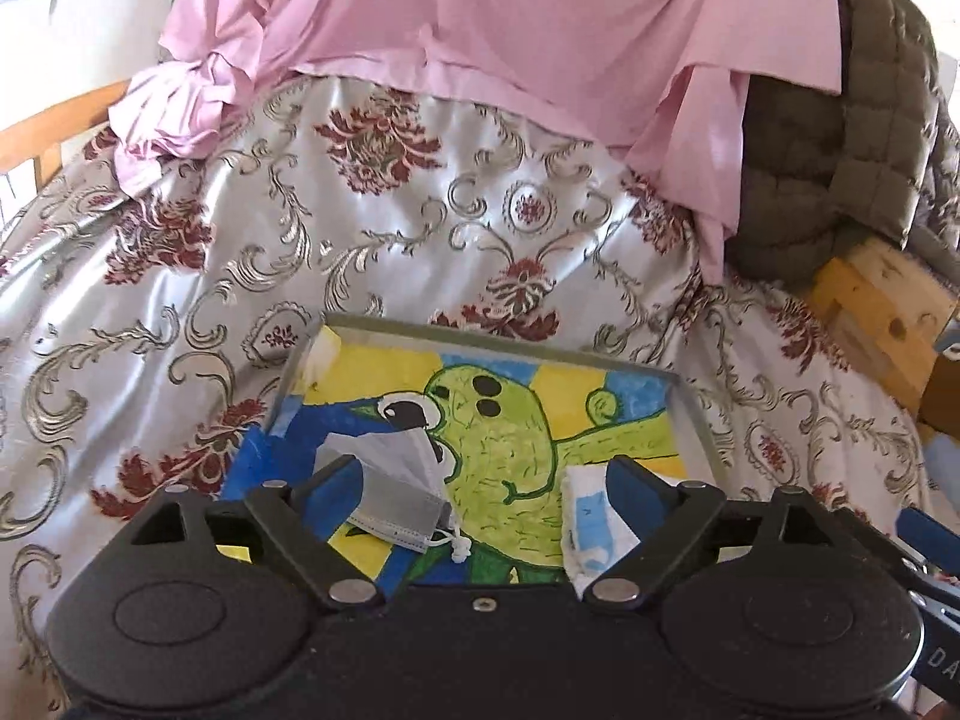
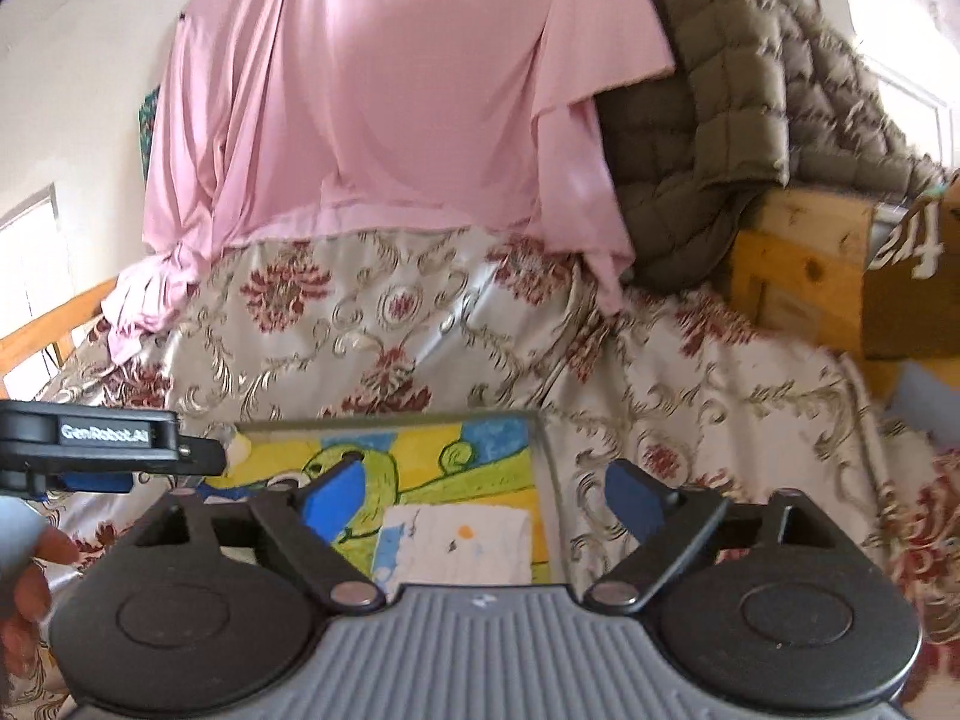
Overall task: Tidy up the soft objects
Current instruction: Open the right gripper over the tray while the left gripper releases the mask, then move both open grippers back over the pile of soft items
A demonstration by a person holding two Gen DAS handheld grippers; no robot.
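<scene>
A grey face mask [image 1: 396, 495] and a white-and-blue cloth [image 1: 591, 531] are seen lying apart in the painted tray [image 1: 690, 414], beneath the left gripper [image 1: 480, 483], whose jaws are spread wide.

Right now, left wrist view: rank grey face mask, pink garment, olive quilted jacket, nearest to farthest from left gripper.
1. Grey face mask: on the tray, by the left gripper's left finger.
2. Pink garment: draped beyond the bedspread, centre.
3. Olive quilted jacket: far right, behind the pink garment.

Ahead of me a silvery damask cloth [image 1: 252, 222] with red flowers spreads out, a pink sheet [image 1: 510, 18] hanging over it at twelve o'clock, an olive quilted jacket [image 2: 738, 114] at two o'clock draped on a pine crate [image 2: 804, 264], and a wooden rail [image 1: 54, 120] at ten o'clock.
</scene>
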